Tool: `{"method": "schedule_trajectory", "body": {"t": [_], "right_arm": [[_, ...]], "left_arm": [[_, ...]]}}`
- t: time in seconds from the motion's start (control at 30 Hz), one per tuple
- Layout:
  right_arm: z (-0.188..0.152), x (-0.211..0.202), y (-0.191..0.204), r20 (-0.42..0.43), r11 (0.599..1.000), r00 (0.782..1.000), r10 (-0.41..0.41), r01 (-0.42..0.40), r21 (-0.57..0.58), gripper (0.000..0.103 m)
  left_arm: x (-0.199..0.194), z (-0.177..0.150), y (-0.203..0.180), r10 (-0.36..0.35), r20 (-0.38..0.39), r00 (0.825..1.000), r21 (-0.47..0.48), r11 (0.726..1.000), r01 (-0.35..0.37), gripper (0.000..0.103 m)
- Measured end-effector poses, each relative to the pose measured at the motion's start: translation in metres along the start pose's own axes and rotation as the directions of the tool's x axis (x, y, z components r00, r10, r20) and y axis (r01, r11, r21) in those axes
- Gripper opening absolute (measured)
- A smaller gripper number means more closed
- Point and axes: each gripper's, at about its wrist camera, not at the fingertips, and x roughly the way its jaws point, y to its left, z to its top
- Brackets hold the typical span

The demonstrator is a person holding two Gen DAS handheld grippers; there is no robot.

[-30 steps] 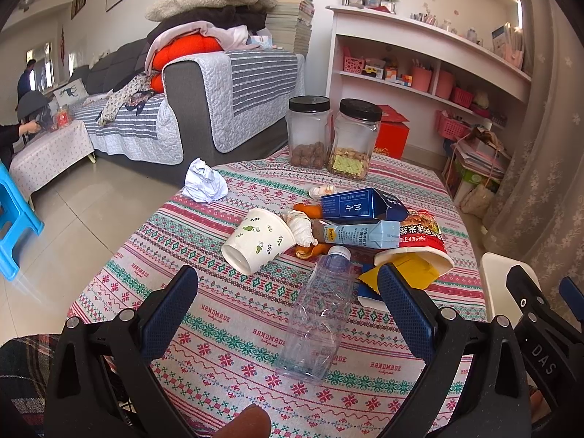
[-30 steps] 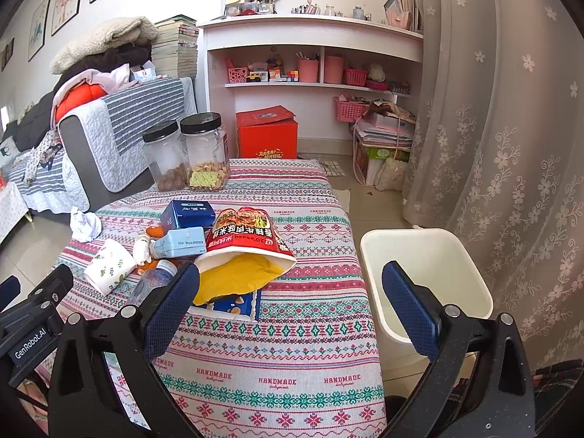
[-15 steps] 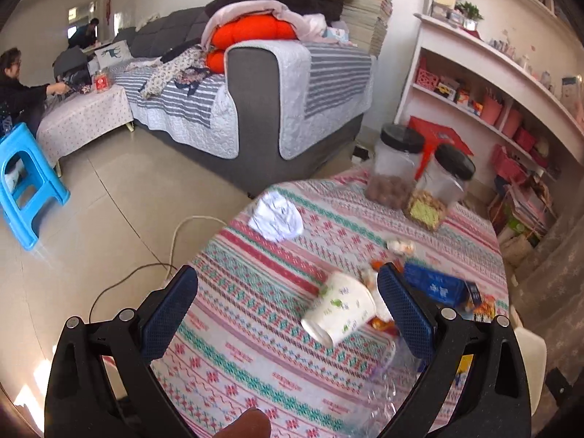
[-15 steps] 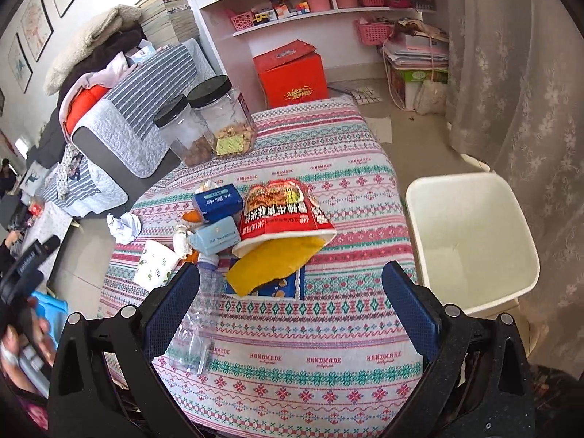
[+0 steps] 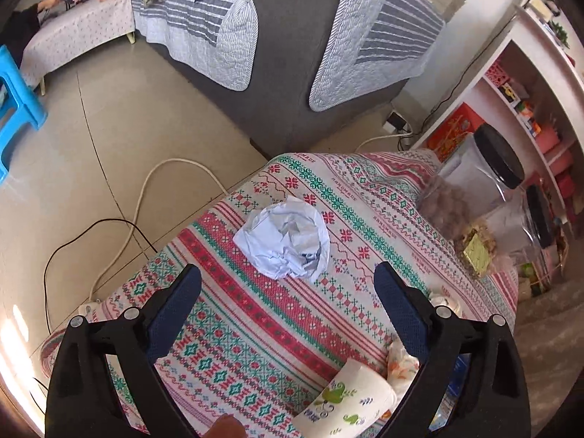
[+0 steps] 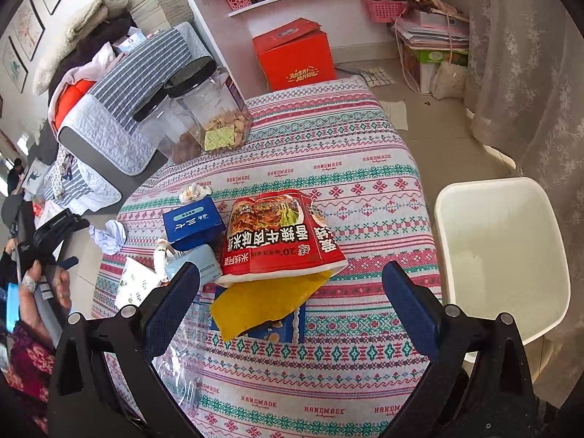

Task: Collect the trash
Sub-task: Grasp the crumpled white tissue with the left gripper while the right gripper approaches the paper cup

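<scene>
Crumpled white paper ball lay near the tablecloth edge; judged light, soft, compressible; grip across its middle; left gripper jaws closing, nothing between; right gripper spread, empty.

- Left gripper: pointing steeply down, jaws wide but closing now, nothing between the pads.
- Left fingers: blue pads apart, not touching anything.
- A fingertip of my hand pokes in at the bottom edge of the left wrist view.
- Right gripper: also angled down, jaws spread wide, holding nothing.
- In the right wrist view I see my left hand wrapped around the left gripper's handle, patterned sleeve below it.
</scene>
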Motion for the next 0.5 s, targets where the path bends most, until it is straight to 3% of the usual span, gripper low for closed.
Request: {"method": "schedule_trajectory", "body": {"t": [0.07, 0.13, 0.2, 0.3, 0.5], "right_arm": [[0.002, 0.005, 0.002, -0.010, 1.000, 1.000, 0.019, -0.019, 0.000, 0.096], [0.002, 0.010, 0.006, -0.025, 0.999, 0.998, 0.050, -0.050, -0.002, 0.096], [0.002, 0.016, 0.011, -0.047, 0.996, 0.996, 0.079, -0.080, -0.024, 0.096], [0.001, 0.020, 0.022, -0.058, 0.993, 0.994, 0.096, -0.100, -0.068, 0.096], [-0.004, 0.029, 0.024, -0.102, 0.989, 0.985, 0.140, -0.144, -0.037, 0.096]], "left_arm": [[0.021, 0.009, 0.002, -0.001, -0.029, 1.000, -0.062, 0.998, -0.001, 0.077], [0.041, 0.011, 0.005, -0.013, -0.074, 0.997, -0.120, 0.993, 0.004, 0.060], [0.054, 0.009, 0.006, -0.002, -0.109, 0.994, -0.140, 0.990, -0.013, 0.028], [0.050, 0.007, 0.003, 0.016, -0.081, 0.997, -0.136, 0.990, -0.027, 0.026], [0.019, 0.010, -0.024, -0.026, 0.005, 1.000, 0.009, 1.000, 0.026, 0.026]]}}
